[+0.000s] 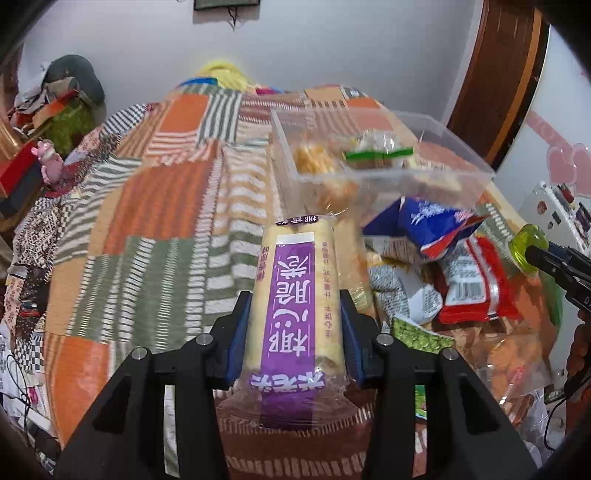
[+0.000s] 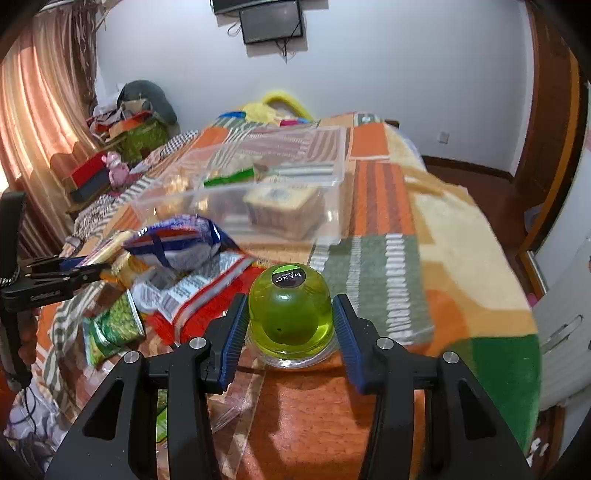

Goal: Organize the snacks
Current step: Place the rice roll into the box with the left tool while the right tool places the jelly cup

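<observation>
While the clear bin (image 2: 266,184) holds wrapped snacks, left gripper (image 1: 295,328) pinches a purple-labelled pack (image 1: 295,295); right gripper (image 2: 290,325) pinches a green jelly cup (image 2: 290,310).

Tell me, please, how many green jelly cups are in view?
1: the green jelly cup sits between the right tool's pads, above the patchwork blanket. Others may hide in the snack pile.

Under everything you have a bed with a patchwork blanket (image 2: 373,206) in orange, green and striped squares. Beyond it, a dark screen (image 2: 271,20) hangs on the white wall, and peach curtains (image 2: 40,122) fall at the left.
</observation>
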`<state>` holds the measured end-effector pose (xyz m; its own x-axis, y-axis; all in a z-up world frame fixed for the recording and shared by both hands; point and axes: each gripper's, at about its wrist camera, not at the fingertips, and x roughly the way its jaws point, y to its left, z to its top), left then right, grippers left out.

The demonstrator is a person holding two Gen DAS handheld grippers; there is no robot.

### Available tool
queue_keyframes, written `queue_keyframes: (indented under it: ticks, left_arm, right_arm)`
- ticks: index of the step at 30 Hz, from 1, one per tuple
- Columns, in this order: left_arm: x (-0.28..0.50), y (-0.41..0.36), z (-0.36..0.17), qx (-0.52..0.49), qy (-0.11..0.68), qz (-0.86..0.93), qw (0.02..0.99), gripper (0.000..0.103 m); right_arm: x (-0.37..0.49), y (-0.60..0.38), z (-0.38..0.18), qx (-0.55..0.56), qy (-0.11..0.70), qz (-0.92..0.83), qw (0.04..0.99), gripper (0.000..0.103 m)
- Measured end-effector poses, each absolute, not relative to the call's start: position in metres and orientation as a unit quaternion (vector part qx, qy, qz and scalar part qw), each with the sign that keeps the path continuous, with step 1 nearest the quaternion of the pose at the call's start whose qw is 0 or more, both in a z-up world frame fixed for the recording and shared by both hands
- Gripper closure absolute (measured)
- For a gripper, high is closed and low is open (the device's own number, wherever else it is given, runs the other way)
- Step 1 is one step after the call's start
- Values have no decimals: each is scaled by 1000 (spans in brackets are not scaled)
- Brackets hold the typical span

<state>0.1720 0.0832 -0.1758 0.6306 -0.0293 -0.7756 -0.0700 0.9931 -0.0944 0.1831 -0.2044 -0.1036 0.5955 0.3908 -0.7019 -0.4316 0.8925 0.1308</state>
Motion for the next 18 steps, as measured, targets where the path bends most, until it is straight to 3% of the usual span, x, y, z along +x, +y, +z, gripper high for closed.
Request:
queue_keyframes:
  ticks: [18]
  left_arm:
    - [216, 63, -102, -66, 347, -16, 935, 59]
  right_arm:
    - [212, -185, -47, -27, 299, 227, 926, 60]
